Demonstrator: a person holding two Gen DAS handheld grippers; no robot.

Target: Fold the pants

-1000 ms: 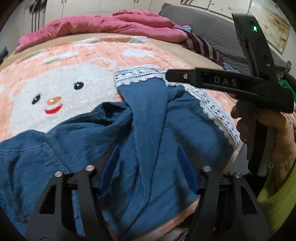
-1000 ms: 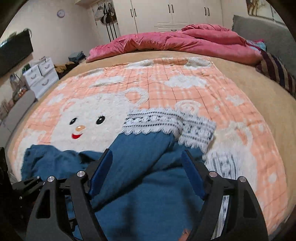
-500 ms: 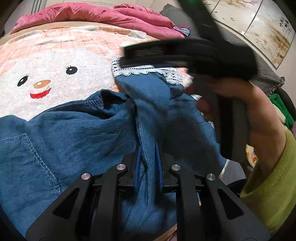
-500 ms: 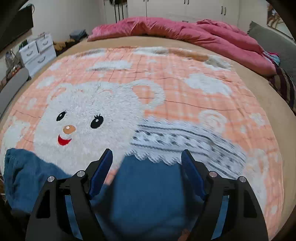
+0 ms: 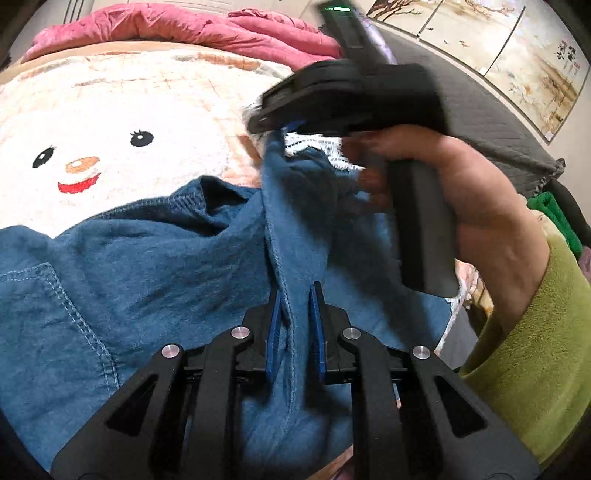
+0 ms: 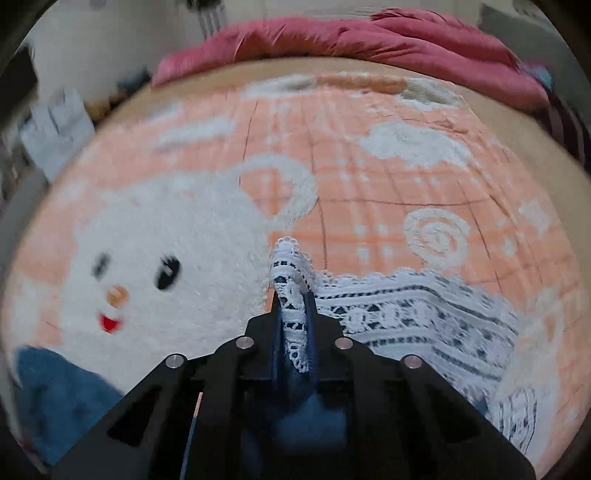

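Blue denim pants [image 5: 147, 277] with a white lace hem [image 6: 406, 314] lie rumpled on a bear-print blanket [image 5: 110, 110]. My left gripper [image 5: 295, 291] is shut on a raised fold of the denim near the bed's front edge. My right gripper [image 6: 293, 299] is closing tight on a pinch of the lace hem, whose pads press the lace and lift it off the blanket. In the left wrist view the right gripper [image 5: 260, 123] is blurred above the far end of the same leg, held by a hand [image 5: 480, 206] in a green sleeve [image 5: 535, 350].
A pink quilt [image 5: 184, 29] is bunched along the far side of the bed. A grey headboard pad [image 5: 498, 122] and a green cloth [image 5: 554, 214] lie to the right. Drawers [image 6: 55, 125] stand off the bed's left side.
The left jaws closed on the denim fold. The right gripper travelled along the leg to the lace hem and closed on it, lifting a pinch of lace.
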